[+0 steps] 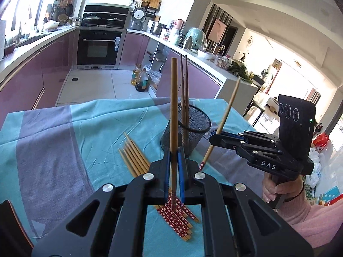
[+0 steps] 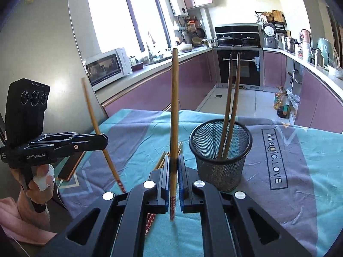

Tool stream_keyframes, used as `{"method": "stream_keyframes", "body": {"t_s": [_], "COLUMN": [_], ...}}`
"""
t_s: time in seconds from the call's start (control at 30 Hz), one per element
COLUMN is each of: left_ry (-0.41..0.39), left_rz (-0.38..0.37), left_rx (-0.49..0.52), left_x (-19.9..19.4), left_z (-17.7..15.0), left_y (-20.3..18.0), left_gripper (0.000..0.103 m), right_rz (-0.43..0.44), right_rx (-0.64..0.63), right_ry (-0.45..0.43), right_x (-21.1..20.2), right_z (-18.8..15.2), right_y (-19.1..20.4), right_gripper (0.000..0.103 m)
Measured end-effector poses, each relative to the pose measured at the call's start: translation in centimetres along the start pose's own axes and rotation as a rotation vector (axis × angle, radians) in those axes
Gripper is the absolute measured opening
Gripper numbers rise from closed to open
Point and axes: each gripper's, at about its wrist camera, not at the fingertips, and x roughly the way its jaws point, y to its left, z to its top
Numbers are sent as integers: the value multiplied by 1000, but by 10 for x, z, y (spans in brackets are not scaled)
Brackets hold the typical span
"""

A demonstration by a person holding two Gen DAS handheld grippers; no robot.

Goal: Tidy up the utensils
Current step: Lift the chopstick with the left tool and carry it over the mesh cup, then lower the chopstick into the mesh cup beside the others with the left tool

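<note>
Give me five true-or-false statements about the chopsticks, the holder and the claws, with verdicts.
1. Each claw grips one chopstick: left claw, right claw. True.
2. The mesh holder is empty. False: two dark chopsticks stand in it.
3. More chopsticks lie on the cloth. True.
4. The mesh holder lies tipped over. False: it stands upright.
5. The left claw is open. False: it is shut on a chopstick.

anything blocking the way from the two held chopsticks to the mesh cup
Nothing visible does. The left gripper and right gripper each pinch one chopstick upright above the cloth. The mesh cup stands open-topped, only two dark chopsticks leaning inside, leaving room.
</note>
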Motion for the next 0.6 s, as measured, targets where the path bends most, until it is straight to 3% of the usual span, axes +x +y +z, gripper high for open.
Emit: {"method": "stream_keyframes", "body": {"t_s": [0.6], "left_ry": [-69], "left_rz": [-47], "left_rx": [12], "left_x": [8], "left_z": [36], "left_y": [-18], "left_gripper": [7], "right_rz": [-32], "right_rx": [-6], "right_ry": [-86], "right_x": [-27], "right_z": [22], "right_y": [-10], "right_gripper": [6]}}
